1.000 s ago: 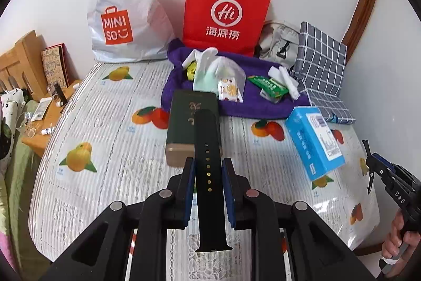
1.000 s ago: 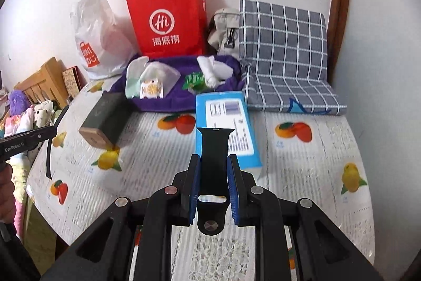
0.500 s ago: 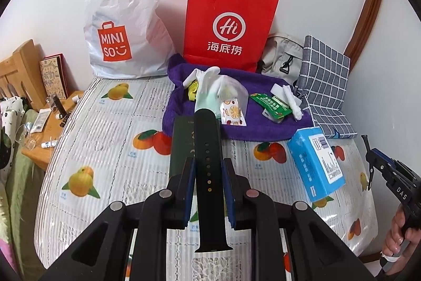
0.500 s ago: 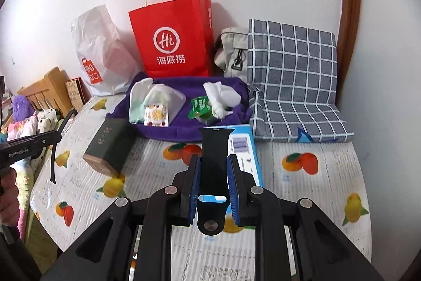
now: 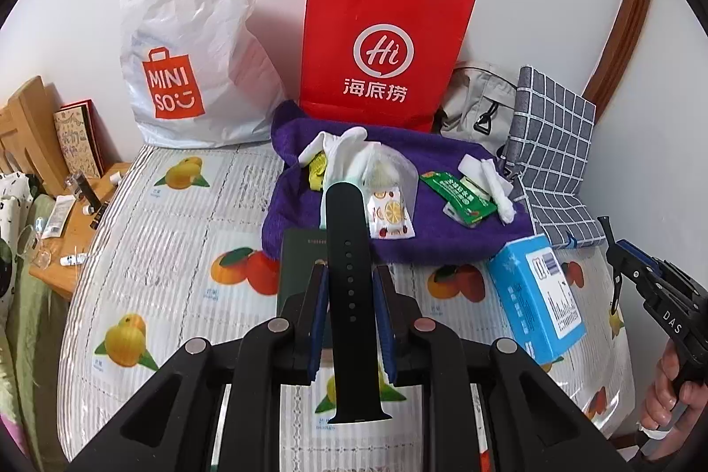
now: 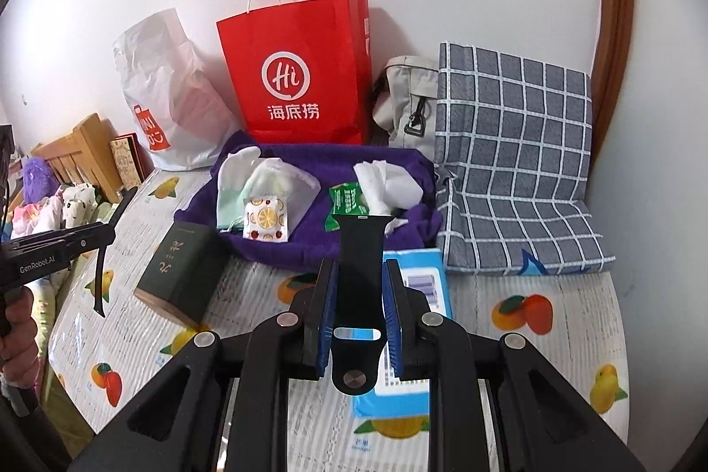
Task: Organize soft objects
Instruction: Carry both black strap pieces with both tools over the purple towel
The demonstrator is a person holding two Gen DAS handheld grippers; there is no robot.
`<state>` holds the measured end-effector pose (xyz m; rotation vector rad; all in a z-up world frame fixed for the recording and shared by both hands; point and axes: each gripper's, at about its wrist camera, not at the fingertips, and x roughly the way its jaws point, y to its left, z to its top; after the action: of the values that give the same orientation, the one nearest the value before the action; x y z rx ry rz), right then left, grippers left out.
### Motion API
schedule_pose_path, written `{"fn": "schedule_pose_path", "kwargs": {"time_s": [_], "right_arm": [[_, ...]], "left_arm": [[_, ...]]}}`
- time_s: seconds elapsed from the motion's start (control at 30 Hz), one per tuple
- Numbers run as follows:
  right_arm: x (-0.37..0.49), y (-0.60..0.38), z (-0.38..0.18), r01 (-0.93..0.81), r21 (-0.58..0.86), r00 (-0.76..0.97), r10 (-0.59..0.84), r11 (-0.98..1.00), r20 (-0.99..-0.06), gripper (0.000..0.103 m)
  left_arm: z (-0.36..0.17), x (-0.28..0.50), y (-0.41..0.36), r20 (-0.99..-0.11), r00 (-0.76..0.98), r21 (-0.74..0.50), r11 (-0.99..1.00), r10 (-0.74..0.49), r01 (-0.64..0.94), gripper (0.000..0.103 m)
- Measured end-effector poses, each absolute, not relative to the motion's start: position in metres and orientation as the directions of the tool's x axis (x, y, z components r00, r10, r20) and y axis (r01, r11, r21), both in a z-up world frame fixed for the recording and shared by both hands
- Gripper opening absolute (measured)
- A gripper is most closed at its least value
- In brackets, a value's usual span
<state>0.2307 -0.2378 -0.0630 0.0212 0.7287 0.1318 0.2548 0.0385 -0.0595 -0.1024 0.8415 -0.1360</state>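
Observation:
My left gripper point(image 5: 349, 273) is shut on a long black watch strap point(image 5: 347, 224) with a row of holes, which lies along the fingers above the green box point(image 5: 297, 264). My right gripper point(image 6: 359, 268) is shut on a shorter black strap piece point(image 6: 360, 242) with a slot and a metal stud, over the blue box point(image 6: 420, 282). Ahead of both lies a purple towel point(image 5: 442, 237) point(image 6: 309, 242) bearing white gloves point(image 5: 340, 149), a mesh pouch point(image 6: 283, 180), a fruit-print packet point(image 5: 391, 215), a green packet point(image 6: 347, 200) and white tissues point(image 6: 389, 180).
The table has a fruit-print cover point(image 5: 177, 251). Against the wall stand a white Miniso bag point(image 5: 190, 51), a red paper bag point(image 5: 380, 51), a beige bag point(image 6: 407, 100) and a checked cushion point(image 6: 513, 162). A wooden side table point(image 5: 71, 215) sits on the left. A hand point(image 5: 672, 397) shows at the right edge.
Both grippers have moved forward toward the purple towel and a little up, each still holding its strap piece. The green box and blue box now lie under the fingers.

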Motion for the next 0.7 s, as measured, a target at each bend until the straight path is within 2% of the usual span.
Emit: {"fn": "schedule_pose_path", "kwargs": {"time_s": [0.7], "right_arm": [[0.284,-0.236,-0.057,-0.114,0.096,0.753,0.149,0.989,-0.641,0.021]], "left_arm": [[-0.05,0.305,0.033,-0.731,0.662,-0.143,0.986,-0.167,0.09,0.02]]}}
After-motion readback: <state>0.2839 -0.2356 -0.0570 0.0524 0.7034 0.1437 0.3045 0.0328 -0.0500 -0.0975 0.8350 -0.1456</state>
